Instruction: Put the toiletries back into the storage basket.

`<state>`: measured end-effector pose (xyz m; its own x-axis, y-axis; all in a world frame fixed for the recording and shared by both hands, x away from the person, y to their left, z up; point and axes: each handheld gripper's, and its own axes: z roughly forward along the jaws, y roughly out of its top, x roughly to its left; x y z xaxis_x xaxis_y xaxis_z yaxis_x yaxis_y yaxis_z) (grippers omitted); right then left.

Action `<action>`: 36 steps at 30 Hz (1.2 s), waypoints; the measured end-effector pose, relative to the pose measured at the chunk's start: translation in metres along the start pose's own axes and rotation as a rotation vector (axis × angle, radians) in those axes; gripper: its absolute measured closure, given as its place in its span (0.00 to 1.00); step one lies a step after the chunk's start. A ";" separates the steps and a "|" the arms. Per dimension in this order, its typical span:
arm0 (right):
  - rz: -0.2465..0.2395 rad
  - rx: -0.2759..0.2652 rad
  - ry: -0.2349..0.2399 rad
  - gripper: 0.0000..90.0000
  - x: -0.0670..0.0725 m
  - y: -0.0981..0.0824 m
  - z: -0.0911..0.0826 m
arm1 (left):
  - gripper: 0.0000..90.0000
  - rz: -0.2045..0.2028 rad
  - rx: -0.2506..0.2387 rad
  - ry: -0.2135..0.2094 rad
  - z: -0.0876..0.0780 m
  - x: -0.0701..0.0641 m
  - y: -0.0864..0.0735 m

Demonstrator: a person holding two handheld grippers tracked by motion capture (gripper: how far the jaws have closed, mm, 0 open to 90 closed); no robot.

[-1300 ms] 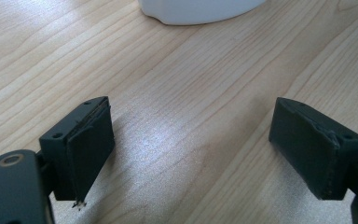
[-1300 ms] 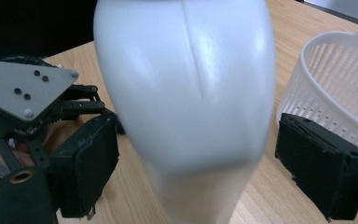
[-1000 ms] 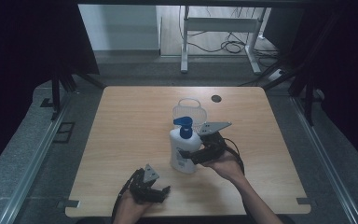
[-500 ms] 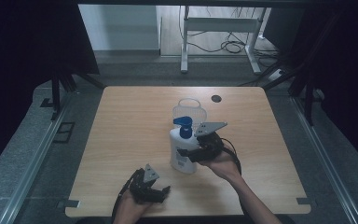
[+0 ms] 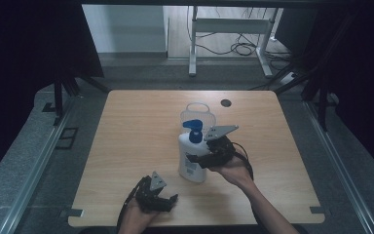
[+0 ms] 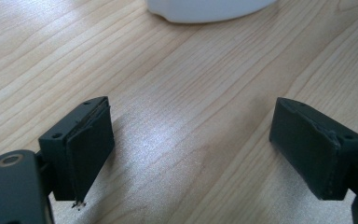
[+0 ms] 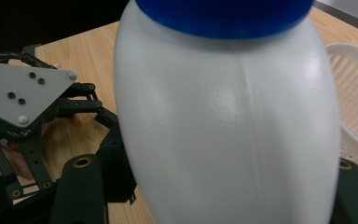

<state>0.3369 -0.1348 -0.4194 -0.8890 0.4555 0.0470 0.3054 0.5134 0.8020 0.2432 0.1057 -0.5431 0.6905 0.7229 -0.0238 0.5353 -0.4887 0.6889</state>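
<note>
The pump bottle (image 5: 193,155) stands upright near the table's (image 5: 126,126) middle, long axis vertical — white body, blue pump head. The right gripper (image 5: 199,160) is clamped on its body, jaws having just closed. A clear basket (image 5: 198,113) sits just behind. The left gripper (image 5: 164,201) rests near the front edge — jaws apart, empty.

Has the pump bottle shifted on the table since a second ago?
No. The pump bottle stands at the same spot in front of the white basket. The right gripper has just been closing and is clamped on it.
</note>
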 end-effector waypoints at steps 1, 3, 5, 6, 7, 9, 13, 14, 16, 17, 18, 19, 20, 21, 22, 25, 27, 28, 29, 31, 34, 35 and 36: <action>0.000 0.000 0.000 0.41 0.000 0.000 0.000 | 0.15 0.000 0.000 0.000 0.000 0.000 0.000; -0.008 0.002 0.000 0.41 -0.001 0.004 -0.003 | 0.15 0.000 0.000 0.000 0.000 0.000 0.000; -0.016 0.001 0.000 0.41 -0.001 0.008 -0.005 | 0.14 -0.001 0.000 0.000 0.000 0.000 0.000; -0.020 0.001 0.001 0.41 -0.001 0.010 -0.007 | 0.15 -0.001 0.000 0.000 0.000 0.000 0.000; -0.023 -0.001 0.002 0.41 -0.001 0.012 -0.008 | 0.14 -0.001 0.000 0.000 0.000 0.000 0.000; -0.027 0.000 0.004 0.41 -0.002 0.016 -0.011 | 0.14 0.000 0.000 0.000 0.000 0.000 0.000; -0.044 0.009 0.011 0.41 -0.005 0.022 -0.014 | 0.14 -0.001 0.000 0.000 0.000 0.000 0.000; -0.046 0.011 0.012 0.42 -0.005 0.023 -0.015 | 0.14 -0.001 0.000 -0.001 0.000 0.000 0.000; -0.047 0.012 0.013 0.42 -0.006 0.024 -0.016 | 0.14 -0.001 0.000 -0.001 0.000 0.000 0.000; -0.053 0.012 0.016 0.42 -0.008 0.026 -0.017 | 0.14 -0.001 0.000 -0.001 0.000 0.000 0.000; -0.052 0.012 0.018 0.42 -0.009 0.027 -0.018 | 0.14 -0.002 -0.001 -0.001 0.000 0.000 0.000; -0.052 0.012 0.018 0.42 -0.009 0.027 -0.018 | 0.14 -0.002 -0.001 -0.001 0.000 0.000 0.000; -0.054 0.007 0.022 0.42 -0.011 0.029 -0.020 | 0.14 -0.002 0.000 0.000 0.000 0.000 0.000; -0.054 0.002 0.026 0.42 -0.013 0.030 -0.021 | 0.14 -0.002 0.000 -0.001 0.000 0.000 0.000; -0.056 0.000 0.029 0.42 -0.014 0.032 -0.022 | 0.14 -0.002 0.000 -0.002 0.000 0.000 0.000; -0.056 -0.009 0.036 0.42 -0.017 0.036 -0.026 | 0.14 -0.002 0.000 -0.002 0.000 0.000 0.000; -0.060 -0.012 0.033 0.42 -0.019 0.039 -0.028 | 0.14 -0.001 -0.001 -0.002 0.000 0.000 0.000; -0.060 -0.014 0.035 0.42 -0.020 0.040 -0.029 | 0.14 -0.002 0.000 -0.002 0.000 0.000 0.000; -0.062 -0.016 0.036 0.42 -0.021 0.041 -0.030 | 0.14 -0.002 -0.001 -0.002 0.000 0.000 0.000; -0.062 -0.017 0.038 0.42 -0.023 0.044 -0.032 | 0.14 -0.002 -0.001 -0.002 0.000 0.000 0.000; -0.069 -0.021 0.039 0.42 -0.026 0.047 -0.033 | 0.14 -0.002 -0.001 -0.002 0.000 0.000 0.000; -0.068 -0.021 0.040 0.42 -0.028 0.047 -0.034 | 0.14 -0.002 -0.001 -0.002 0.000 0.000 0.000; -0.066 -0.024 0.043 0.42 -0.030 0.048 -0.035 | 0.14 -0.002 0.000 -0.002 0.001 0.000 0.000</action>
<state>0.3661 -0.1489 -0.3614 -0.9210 0.3892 0.0182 0.2376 0.5239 0.8179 0.2434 0.1051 -0.5432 0.6904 0.7230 -0.0269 0.5367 -0.4868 0.6892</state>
